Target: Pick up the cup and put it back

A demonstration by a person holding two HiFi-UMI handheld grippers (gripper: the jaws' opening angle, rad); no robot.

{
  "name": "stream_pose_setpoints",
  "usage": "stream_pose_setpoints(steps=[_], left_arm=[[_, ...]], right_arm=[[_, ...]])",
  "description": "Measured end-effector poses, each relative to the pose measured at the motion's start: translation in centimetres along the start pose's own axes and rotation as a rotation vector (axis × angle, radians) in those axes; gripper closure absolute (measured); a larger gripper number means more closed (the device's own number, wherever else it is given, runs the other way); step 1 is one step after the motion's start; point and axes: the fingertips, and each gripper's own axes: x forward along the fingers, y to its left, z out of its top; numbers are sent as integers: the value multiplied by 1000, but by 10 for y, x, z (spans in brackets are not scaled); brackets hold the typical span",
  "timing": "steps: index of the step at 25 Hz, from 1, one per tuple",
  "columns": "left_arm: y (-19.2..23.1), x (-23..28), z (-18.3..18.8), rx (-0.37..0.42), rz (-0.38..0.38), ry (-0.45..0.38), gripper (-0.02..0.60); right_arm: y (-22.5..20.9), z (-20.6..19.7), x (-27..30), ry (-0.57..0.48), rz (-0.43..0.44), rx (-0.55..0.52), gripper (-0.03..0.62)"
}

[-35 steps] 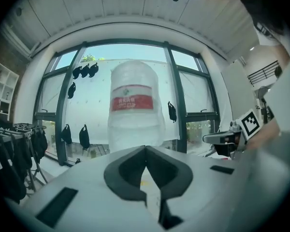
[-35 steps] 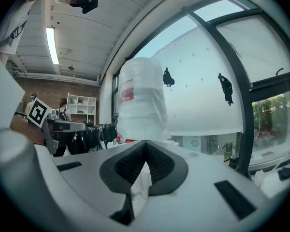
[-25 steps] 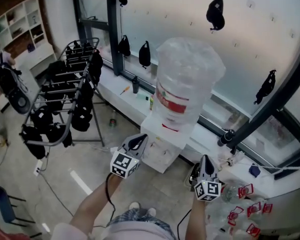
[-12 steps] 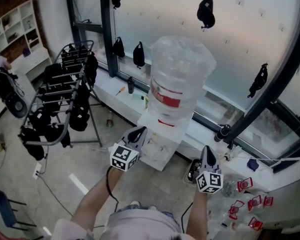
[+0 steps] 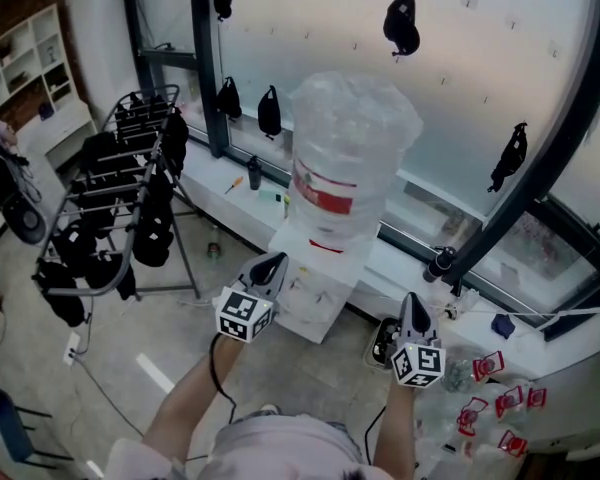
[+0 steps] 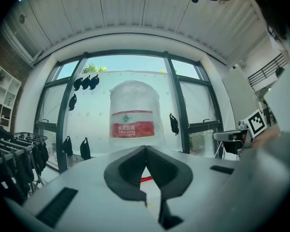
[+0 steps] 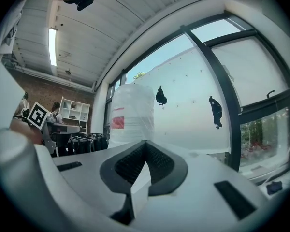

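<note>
1. Squarely ahead of both grippers stands a white water dispenser (image 5: 318,298) against the window, topped by a large upturned bottle (image 5: 348,163) wrapped in clear film. The bottle fills the middle of the left gripper view and sits left of centre in the right gripper view.
2. No view plainly shows the cup. It may be standing in the dispenser's tap recess, but anything there is too small to make out in the head view.
3. If so, the left gripper (image 5: 274,262) is the nearer one: its tips point up and forward, just beside the dispenser's front face. The right gripper (image 5: 412,306) is held off to the dispenser's right, near the window ledge (image 5: 420,286), and points the same way.
4. The left gripper (image 6: 146,149) is clenched, its dark pads meeting at the tip with nothing between them and touching nothing.
5. The right gripper (image 7: 145,144) is likewise clenched and empty, its ribbed pads pressed together at the tip.
6. Judged from this, the pick-up has not begun, and either gripper would have to open before it could take a cup.
</note>
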Motion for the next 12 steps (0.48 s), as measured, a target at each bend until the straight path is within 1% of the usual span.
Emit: stream_pose_setpoints(steps=[12], left_arm=[[2, -4, -4, -10, 10, 7, 555]], right_arm=[[11, 0, -2, 11, 32, 2, 579]])
